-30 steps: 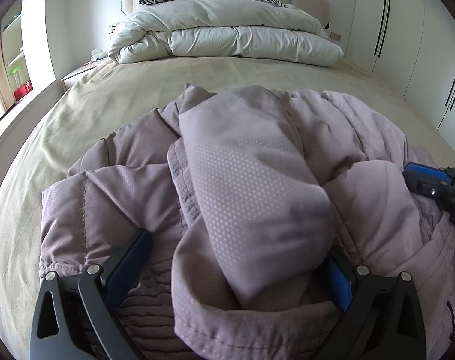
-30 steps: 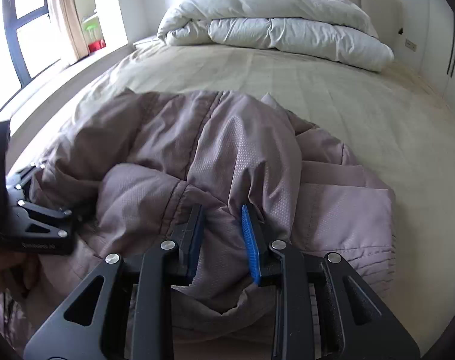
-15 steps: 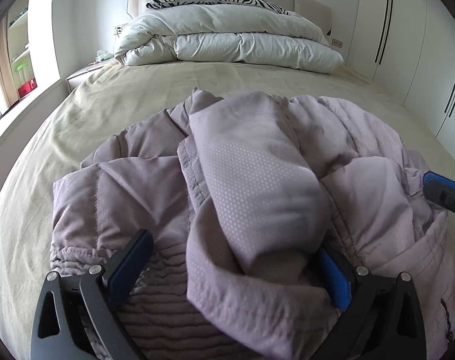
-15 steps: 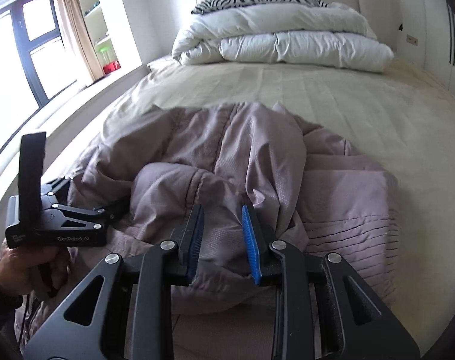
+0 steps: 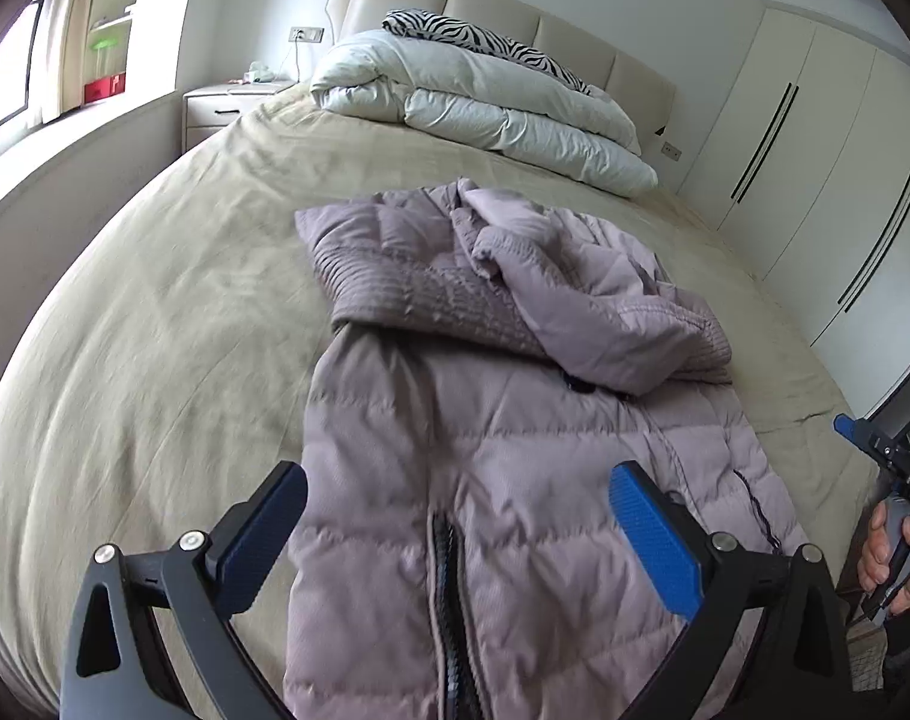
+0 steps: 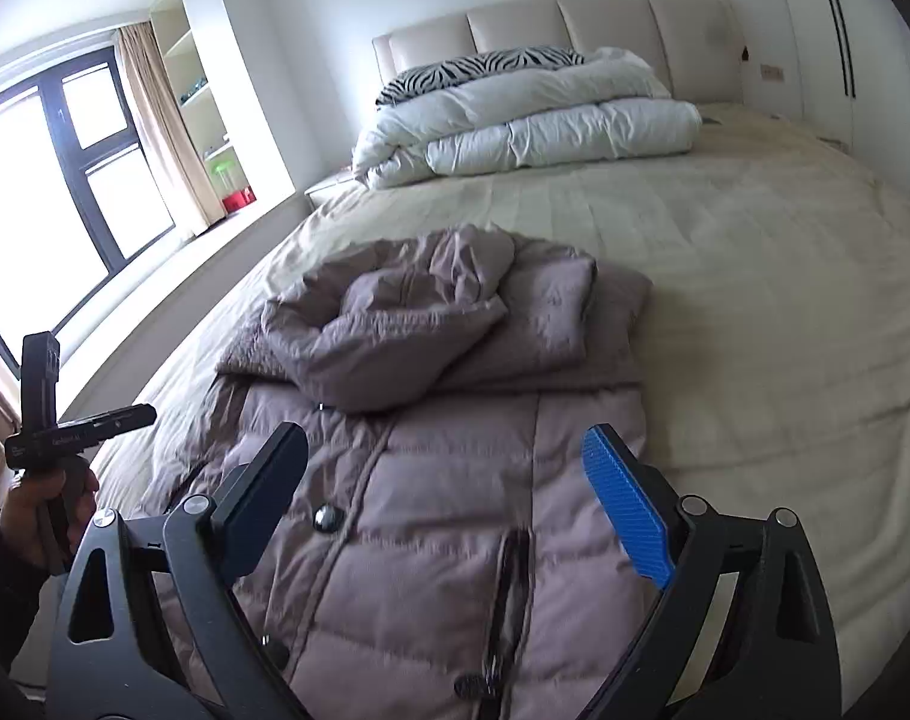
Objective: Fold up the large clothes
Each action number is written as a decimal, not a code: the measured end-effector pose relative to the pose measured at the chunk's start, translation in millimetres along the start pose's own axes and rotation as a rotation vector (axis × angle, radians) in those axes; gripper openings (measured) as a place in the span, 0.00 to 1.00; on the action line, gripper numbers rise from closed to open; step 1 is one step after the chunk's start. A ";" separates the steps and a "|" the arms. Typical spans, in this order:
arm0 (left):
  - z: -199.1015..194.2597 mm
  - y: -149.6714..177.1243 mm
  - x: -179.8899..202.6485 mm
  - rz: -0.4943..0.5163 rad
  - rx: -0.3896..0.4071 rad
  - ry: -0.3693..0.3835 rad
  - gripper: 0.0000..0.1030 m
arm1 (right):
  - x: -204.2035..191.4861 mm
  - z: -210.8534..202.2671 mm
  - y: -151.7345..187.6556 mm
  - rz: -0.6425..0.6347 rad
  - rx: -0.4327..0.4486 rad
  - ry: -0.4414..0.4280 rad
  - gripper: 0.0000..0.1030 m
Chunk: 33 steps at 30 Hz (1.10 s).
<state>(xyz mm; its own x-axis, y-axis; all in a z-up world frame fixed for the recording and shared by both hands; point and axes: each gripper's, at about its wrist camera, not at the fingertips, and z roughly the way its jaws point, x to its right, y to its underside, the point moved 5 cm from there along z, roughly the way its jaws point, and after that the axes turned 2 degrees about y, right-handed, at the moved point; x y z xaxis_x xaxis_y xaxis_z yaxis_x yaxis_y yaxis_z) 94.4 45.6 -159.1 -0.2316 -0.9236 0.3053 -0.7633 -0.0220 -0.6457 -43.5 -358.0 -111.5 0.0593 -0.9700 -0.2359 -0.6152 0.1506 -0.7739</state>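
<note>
Hovering released over the half-folded jacket (image 5: 515, 450), left gripper (image 5: 455, 516) gapes, right gripper (image 6: 443, 498) is opening; next, grasp the hem.

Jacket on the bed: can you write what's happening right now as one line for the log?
jacket: on bed, top folded down | left gripper: open, empty | right gripper: jaws opening, empty

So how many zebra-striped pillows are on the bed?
1: the zebra pillow lies on the folded white duvet against the headboard. Others may hide behind the duvet.
</note>
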 end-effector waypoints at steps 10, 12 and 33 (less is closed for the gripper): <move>-58.6 125.0 -61.9 -0.218 -0.253 0.015 1.00 | 75.4 -70.0 130.3 0.250 -0.286 -0.020 0.91; -66.4 143.4 -64.1 -0.230 -0.292 0.002 1.00 | 85.1 -79.7 151.0 0.288 -0.314 -0.035 0.91; -38.0 204.9 -41.4 -0.308 -0.527 0.256 0.78 | 87.9 -89.1 212.5 0.366 -0.508 -0.093 0.83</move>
<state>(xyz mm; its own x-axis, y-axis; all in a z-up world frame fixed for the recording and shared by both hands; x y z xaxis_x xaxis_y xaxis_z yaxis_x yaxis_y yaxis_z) -75.3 93.9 -277.4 -0.0423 -0.7837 0.6197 -0.9954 -0.0201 -0.0935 -239.1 -428.3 -244.3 -0.1715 -0.8489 -0.4999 -0.9037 0.3376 -0.2633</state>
